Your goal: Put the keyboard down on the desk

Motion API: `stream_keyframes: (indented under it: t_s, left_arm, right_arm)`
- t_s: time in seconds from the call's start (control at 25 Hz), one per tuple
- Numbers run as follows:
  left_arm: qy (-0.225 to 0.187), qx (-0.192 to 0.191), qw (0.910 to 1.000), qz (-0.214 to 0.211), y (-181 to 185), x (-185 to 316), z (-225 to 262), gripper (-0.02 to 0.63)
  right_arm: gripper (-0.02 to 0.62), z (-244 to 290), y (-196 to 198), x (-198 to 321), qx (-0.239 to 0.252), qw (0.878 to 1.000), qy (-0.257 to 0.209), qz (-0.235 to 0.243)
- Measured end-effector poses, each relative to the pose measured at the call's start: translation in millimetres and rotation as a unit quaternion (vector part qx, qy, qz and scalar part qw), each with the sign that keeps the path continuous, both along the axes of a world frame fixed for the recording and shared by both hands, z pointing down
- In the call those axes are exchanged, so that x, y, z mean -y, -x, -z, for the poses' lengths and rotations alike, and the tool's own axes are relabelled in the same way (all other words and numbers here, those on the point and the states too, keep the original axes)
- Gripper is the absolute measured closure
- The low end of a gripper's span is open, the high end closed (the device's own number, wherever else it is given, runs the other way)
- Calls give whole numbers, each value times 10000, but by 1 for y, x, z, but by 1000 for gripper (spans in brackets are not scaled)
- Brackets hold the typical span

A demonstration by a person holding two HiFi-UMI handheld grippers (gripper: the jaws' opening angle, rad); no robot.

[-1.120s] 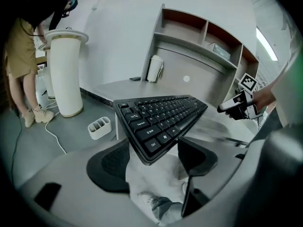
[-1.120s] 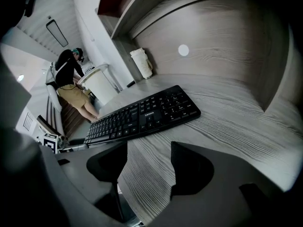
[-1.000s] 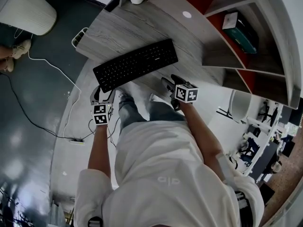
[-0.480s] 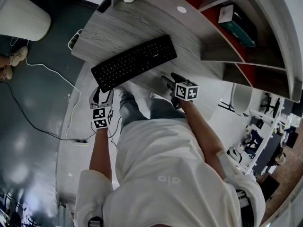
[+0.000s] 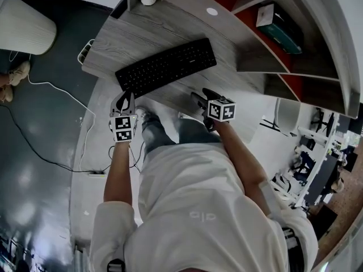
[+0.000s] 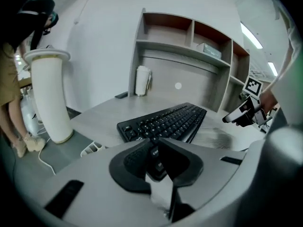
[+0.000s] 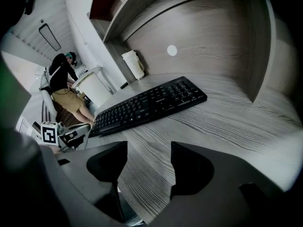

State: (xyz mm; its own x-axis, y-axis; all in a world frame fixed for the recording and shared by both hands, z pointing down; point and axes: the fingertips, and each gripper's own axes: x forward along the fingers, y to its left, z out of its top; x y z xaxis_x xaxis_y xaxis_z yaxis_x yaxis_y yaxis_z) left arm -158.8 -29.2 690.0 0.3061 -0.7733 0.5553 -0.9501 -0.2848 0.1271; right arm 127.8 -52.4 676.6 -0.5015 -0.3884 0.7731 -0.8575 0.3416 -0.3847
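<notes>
Keyboard (image 5: 165,66) lies on woodgrain desk (image 5: 142,33); left gripper (image 5: 123,97) jaws just closed, empty; right gripper (image 5: 202,95) jaws spread.

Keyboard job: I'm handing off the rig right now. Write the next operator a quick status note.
Left gripper: jaws have just been closing and now look shut on the near end of the keyboard, at the edge of the desk.
Right gripper: open, empty, over bare desk near the keyboard's other end.
Keyboard: lying flat on the desk.
Done: the keyboard appears to be set down.
Left: probably open the left jaws and draw back.
</notes>
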Motion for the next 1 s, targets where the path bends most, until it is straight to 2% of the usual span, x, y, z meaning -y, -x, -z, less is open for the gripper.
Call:
stream_keyframes:
  t_s: [0.12, 0.4, 0.56, 0.64, 0.8, 0.88, 1.0]
  left_arm:
    - [189, 197, 9992, -284, -11, 21, -4, 543]
    - [165, 410, 9986, -275, -8, 36, -8, 541]
    - [327, 499, 9979, -270, -8, 35, -13, 541]
    - [433, 421, 9979, -220, -8, 36, -13, 541]
    - [365, -167, 9991, 110, -3, 37, -7, 536]
    - [256, -266, 9993, 95, -4, 32, -3, 449]
    - [201, -262, 9995, -12, -4, 19, -2, 363]
  right_arm:
    - [298, -1, -9, -2, -21, 9999, 9, -119]
    - [298, -2, -33, -9, -98, 9988, 66, -481]
    - [298, 2, -38, -9, -113, 9982, 10, -596]
    - [298, 3, -40, -10, -101, 9978, 6, -660]
    - [298, 3, -41, -12, -94, 9973, 3, -723]
    - [298, 3, -42, -13, -98, 9973, 4, -734]
    - [298, 4, -42, -12, -97, 9971, -4, -750]
